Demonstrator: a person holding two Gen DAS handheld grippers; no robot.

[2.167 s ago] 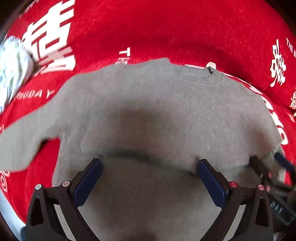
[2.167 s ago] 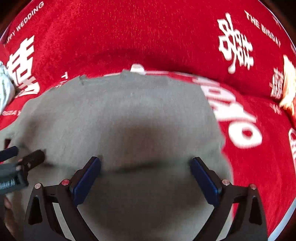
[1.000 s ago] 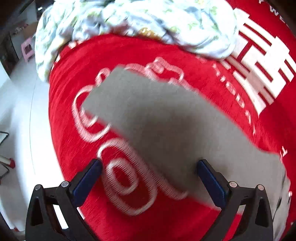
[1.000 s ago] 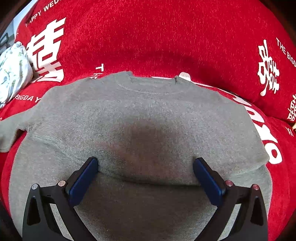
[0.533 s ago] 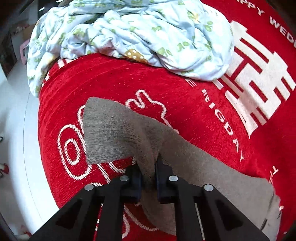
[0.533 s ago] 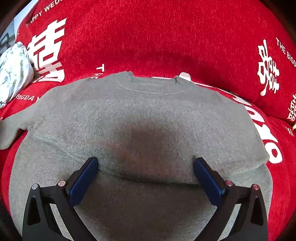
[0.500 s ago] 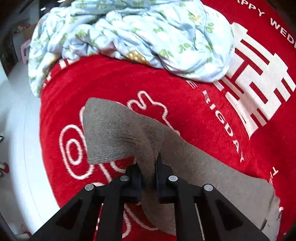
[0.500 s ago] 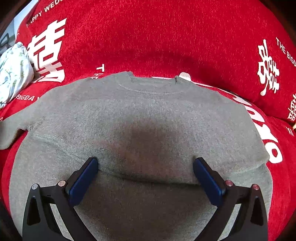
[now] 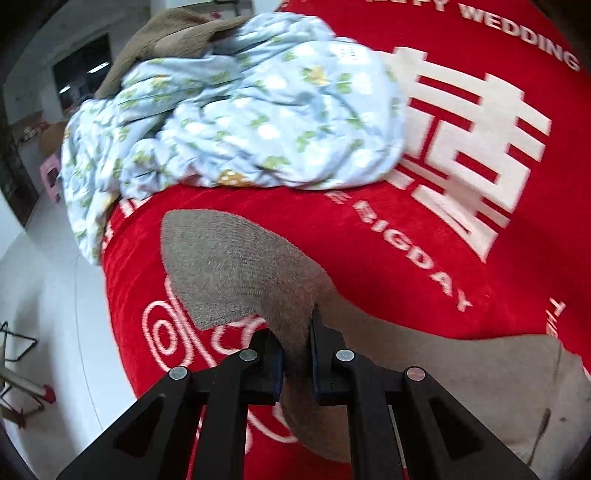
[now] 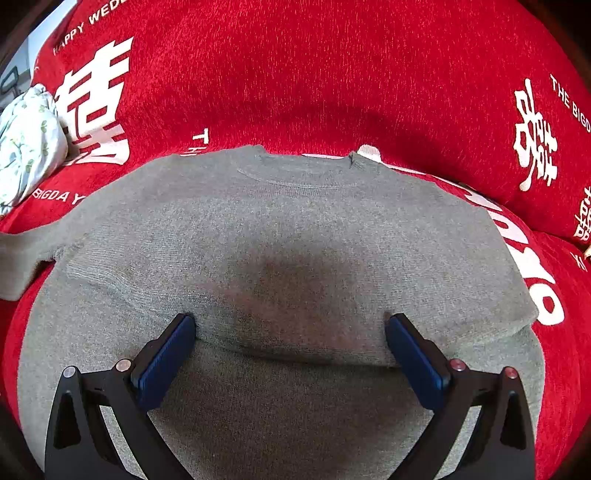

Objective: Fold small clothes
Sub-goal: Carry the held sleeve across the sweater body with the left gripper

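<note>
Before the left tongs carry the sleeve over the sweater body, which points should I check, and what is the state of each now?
1. Left tongs shut on the grey sleeve: ok.
2. Sleeve cuff hangs free past the grip: ok.
3. Sweater body lies flat on the red cover: ok.
4. Right tongs open, pressing the body: ok.
5. Floral bedding apart from the sleeve: ok.
6. Other sleeve already folded: cannot tell.

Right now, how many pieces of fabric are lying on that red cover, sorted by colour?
Grey: 1, the sweater, its sleeve pinched by the left gripper.
Light blue floral: 1, a crumpled cloth.
Brown: 1, a cloth behind it.
Total: 3.
</note>
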